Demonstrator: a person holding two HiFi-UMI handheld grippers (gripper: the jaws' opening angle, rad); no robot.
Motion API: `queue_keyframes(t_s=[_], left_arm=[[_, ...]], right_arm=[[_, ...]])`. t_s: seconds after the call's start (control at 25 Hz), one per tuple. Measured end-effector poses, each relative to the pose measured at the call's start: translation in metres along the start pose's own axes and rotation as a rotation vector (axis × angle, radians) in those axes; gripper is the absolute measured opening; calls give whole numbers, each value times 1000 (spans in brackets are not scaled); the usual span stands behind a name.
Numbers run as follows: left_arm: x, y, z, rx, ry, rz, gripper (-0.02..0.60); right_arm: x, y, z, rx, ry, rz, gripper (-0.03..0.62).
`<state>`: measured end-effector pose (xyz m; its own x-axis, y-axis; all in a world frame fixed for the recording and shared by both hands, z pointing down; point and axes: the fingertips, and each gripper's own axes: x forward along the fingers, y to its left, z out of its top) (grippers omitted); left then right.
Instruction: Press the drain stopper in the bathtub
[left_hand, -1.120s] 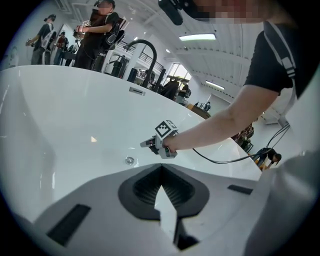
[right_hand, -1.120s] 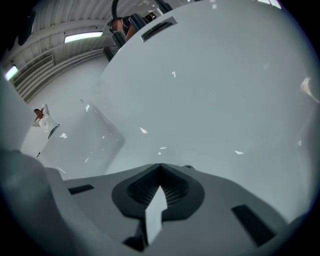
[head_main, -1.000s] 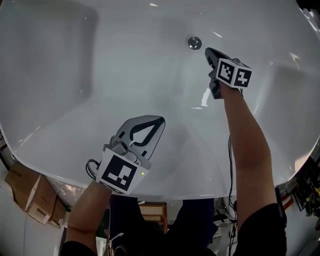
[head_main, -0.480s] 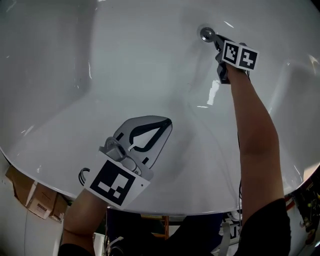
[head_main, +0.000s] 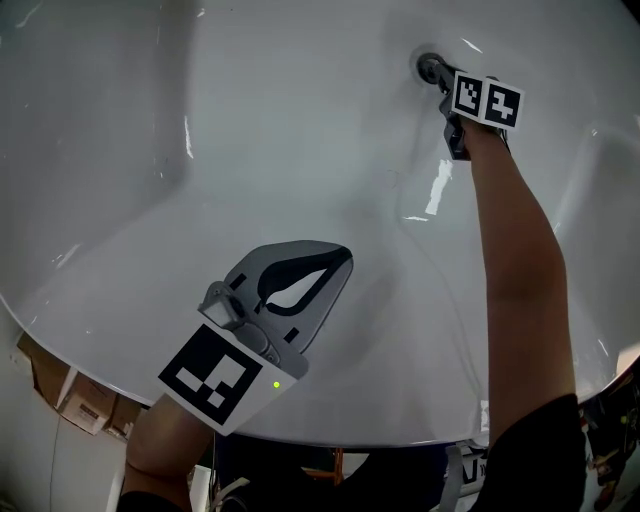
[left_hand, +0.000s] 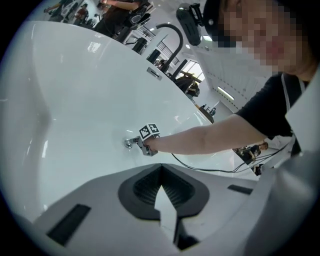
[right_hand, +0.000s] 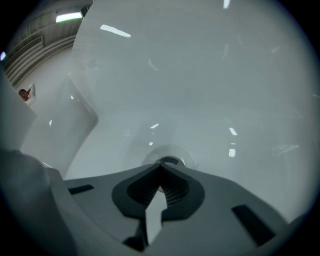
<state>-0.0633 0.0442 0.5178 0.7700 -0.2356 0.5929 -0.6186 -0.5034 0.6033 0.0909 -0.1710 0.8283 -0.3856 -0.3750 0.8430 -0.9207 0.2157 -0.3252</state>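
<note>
Drain stopper sits in the upper right of the head view, a round chrome disc low on the white bathtub wall. Left of centre and low in the frame, the left gripper hovers over the tub's near slope, its jaws closed together with nothing between them. Farther right, the right gripper reaches in on an outstretched arm. Its jaws are likewise closed and empty, and their joined tip is against the stopper's edge.

No words, numbers or brand marks can be read anywhere.
</note>
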Motion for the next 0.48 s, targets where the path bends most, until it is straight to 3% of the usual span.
queue_keyframes(t_s=[0.08,0.24,0.48], left_arm=[[1,3,-5,-22,29,10,9],[2,8,-14,14,88,36,9],[5,5,-21,-20,108,13,9]], right_arm=[[5,-1,-3,-7,10,-5,12],[15,-4,-6,-6,23,-19,12],[25,-9,-12,-7,48,-35,12]])
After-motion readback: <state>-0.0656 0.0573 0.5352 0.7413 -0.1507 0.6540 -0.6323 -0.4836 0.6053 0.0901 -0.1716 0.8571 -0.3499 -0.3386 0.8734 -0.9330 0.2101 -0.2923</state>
